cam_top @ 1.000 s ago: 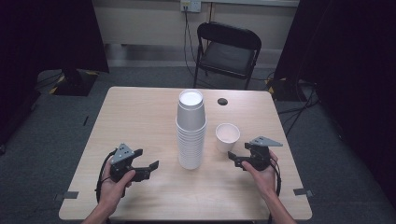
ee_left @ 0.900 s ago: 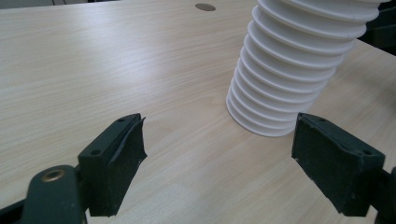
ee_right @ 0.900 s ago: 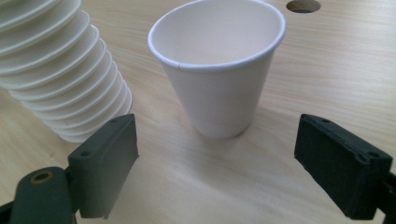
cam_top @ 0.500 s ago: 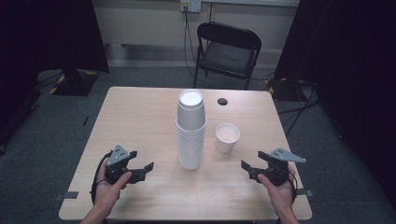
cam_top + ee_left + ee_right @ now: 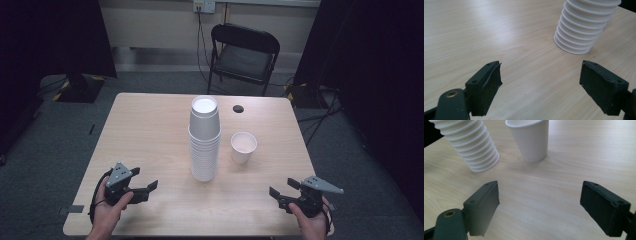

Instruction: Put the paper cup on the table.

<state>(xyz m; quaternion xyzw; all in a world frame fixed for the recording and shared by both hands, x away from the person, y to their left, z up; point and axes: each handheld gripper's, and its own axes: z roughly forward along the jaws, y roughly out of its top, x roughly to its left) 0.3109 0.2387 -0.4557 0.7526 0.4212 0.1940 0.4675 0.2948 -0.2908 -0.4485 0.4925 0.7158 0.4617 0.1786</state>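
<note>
A tall stack of white paper cups (image 5: 204, 142) stands mouth-down at the middle of the wooden table (image 5: 150, 125). One single white cup (image 5: 243, 147) stands upright just to its right, apart from it. My left gripper (image 5: 146, 189) rests open at the near left of the table, pointing toward the stack (image 5: 584, 27), with nothing between its jaws. My right gripper (image 5: 279, 193) is open near the front right corner. It faces the single cup (image 5: 531, 140) and the stack (image 5: 471, 145), both well ahead of it.
A small dark round spot (image 5: 238, 108) lies on the table's far side behind the single cup. A black folding chair (image 5: 243, 54) stands beyond the far edge. Bare tabletop lies between each gripper and the cups.
My right gripper has drawn back from beside the single cup to the near right corner. My left gripper has slid a little toward the near edge. The cups have not moved.
</note>
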